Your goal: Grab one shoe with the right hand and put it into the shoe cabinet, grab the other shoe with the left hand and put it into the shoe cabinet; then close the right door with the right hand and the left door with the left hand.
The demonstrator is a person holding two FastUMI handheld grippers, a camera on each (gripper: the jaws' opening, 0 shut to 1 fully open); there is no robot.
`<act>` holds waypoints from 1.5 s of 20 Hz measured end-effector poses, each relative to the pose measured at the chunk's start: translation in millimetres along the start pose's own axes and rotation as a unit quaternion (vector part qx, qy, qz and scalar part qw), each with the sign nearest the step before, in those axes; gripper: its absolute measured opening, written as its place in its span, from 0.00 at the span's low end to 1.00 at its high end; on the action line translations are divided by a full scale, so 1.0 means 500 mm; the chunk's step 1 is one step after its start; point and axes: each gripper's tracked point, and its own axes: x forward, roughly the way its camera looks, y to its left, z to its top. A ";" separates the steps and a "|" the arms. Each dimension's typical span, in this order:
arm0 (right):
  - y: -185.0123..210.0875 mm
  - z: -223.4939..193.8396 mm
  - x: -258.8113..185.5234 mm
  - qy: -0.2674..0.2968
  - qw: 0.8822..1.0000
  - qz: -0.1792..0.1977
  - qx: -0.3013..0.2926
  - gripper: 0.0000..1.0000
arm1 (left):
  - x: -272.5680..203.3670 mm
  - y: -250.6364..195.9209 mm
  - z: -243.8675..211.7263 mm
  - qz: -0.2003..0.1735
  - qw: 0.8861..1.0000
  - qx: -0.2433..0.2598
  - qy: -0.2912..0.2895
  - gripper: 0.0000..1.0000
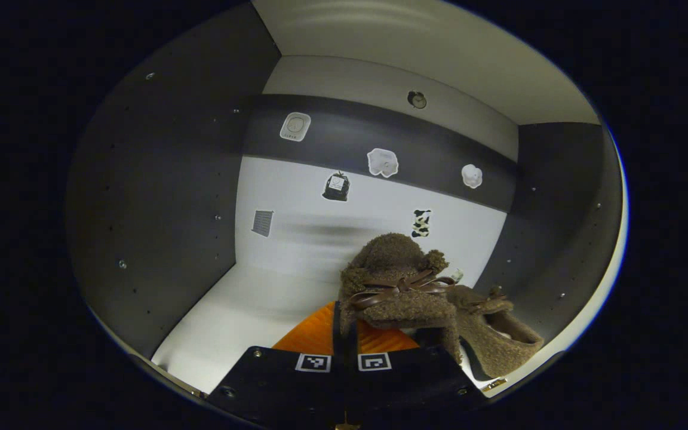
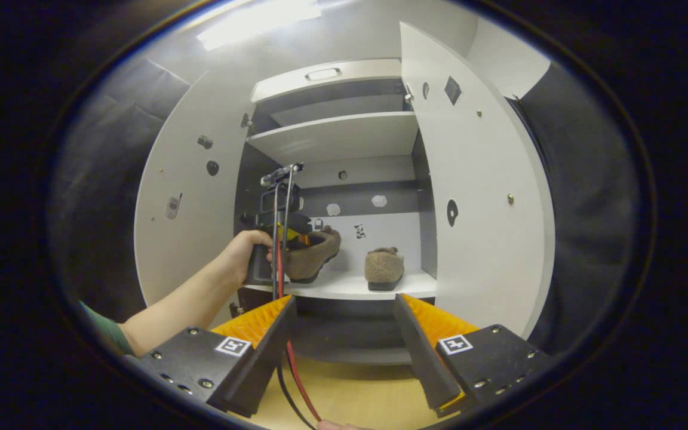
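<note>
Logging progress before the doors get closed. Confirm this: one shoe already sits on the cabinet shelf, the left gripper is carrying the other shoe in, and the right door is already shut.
Wrong on the door: the right gripper view shows the right door open. One shoe sits on the shelf, and the left gripper carries the other shoe in.

I see stickers (image 1: 382, 162) on the rear panel, a cable (image 2: 296, 370) hanging, and wooden floor (image 2: 350, 394) below
</note>
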 end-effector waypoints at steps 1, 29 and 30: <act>-0.001 -0.008 0.002 0.005 1.000 -0.004 0.001 0.99 | 0.010 0.007 -0.003 0.008 1.000 0.004 0.004 0.02; -0.020 -0.033 -0.170 0.017 0.998 -0.047 0.028 0.98 | -0.504 -0.037 -0.020 -0.081 0.993 0.037 -0.074 1.00; -0.020 -0.029 -0.184 0.015 0.998 -0.048 0.028 0.98 | -0.538 -0.038 -0.021 -0.082 0.992 0.044 -0.083 0.96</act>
